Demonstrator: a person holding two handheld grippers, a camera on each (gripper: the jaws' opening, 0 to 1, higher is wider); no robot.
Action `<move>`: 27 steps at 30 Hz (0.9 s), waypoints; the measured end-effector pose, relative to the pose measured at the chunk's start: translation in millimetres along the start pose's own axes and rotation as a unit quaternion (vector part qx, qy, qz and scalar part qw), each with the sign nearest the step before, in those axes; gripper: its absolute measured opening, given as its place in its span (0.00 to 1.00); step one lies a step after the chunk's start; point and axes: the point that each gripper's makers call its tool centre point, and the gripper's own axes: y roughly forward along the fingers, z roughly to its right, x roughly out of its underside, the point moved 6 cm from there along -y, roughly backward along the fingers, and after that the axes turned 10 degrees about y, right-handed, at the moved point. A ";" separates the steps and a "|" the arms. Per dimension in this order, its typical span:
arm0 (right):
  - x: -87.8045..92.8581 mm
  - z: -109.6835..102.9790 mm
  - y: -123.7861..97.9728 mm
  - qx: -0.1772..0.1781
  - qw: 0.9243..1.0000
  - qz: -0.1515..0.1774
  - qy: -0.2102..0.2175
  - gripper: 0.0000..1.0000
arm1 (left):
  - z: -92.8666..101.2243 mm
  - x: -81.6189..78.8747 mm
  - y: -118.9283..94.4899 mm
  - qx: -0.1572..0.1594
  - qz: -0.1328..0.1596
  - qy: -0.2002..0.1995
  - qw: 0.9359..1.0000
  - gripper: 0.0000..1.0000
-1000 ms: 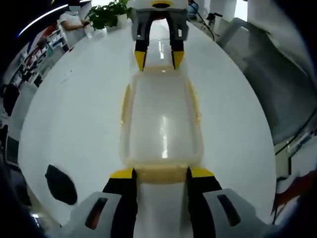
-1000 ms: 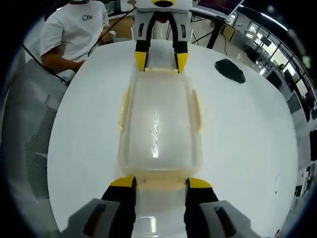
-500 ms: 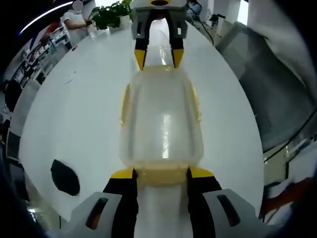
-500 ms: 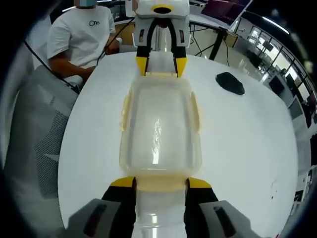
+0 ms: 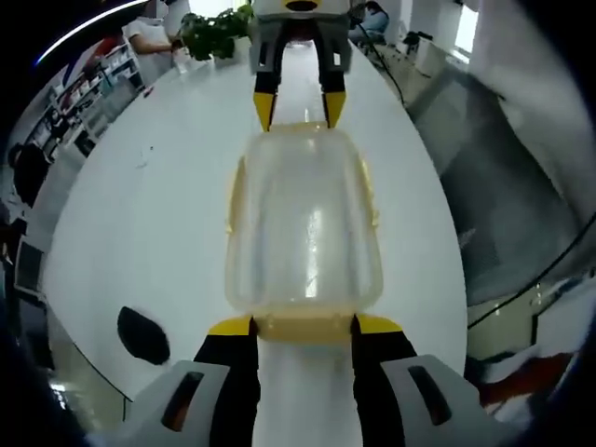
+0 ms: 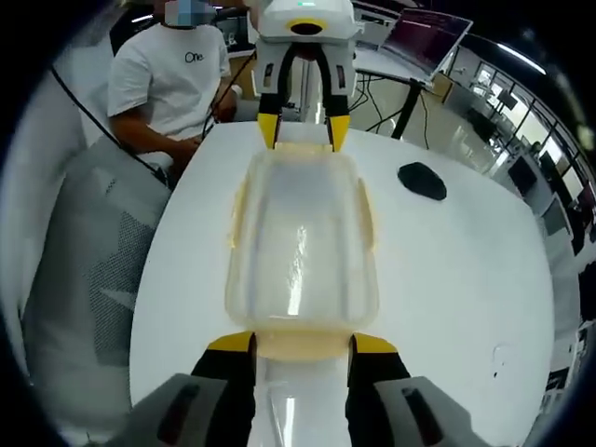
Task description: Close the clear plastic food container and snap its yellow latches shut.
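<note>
The clear plastic food container [image 5: 303, 223] with its lid on hangs above the white table [image 5: 140, 205], held by its two short ends. My left gripper [image 5: 303, 326] is shut on the near yellow end latch [image 5: 303, 330]. My right gripper [image 5: 298, 107] grips the far end. In the right gripper view the same container [image 6: 300, 233] runs from my right gripper [image 6: 303, 343] up to my left gripper [image 6: 303, 130]. The yellow side latches [image 5: 236, 196] [image 6: 366, 212] lie against the long walls; whether they are snapped I cannot tell.
A black mouse-like object [image 5: 142, 335] [image 6: 422, 181] lies on the table. A person in a white T-shirt [image 6: 177, 79] sits at the table's edge. Grey mesh chairs [image 6: 93, 270] [image 5: 503, 168] stand beside the table, and a potted plant [image 5: 214, 33] stands at the far end.
The table looks smaller and farther below in both views, while the container stays fixed between the jaws: both grippers have lifted it higher.
</note>
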 end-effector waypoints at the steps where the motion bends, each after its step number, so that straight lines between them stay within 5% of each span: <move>1: 1.4 0.5 -3.7 0.000 1.000 0.001 -0.001 0.36 | -0.7 -3.3 -0.8 -0.001 0.000 -0.001 1.000 0.36; 27: 67.4 6.5 -88.5 0.014 1.000 -0.013 -0.023 0.36 | -10.6 -112.8 2.8 -0.014 0.002 0.004 1.000 0.36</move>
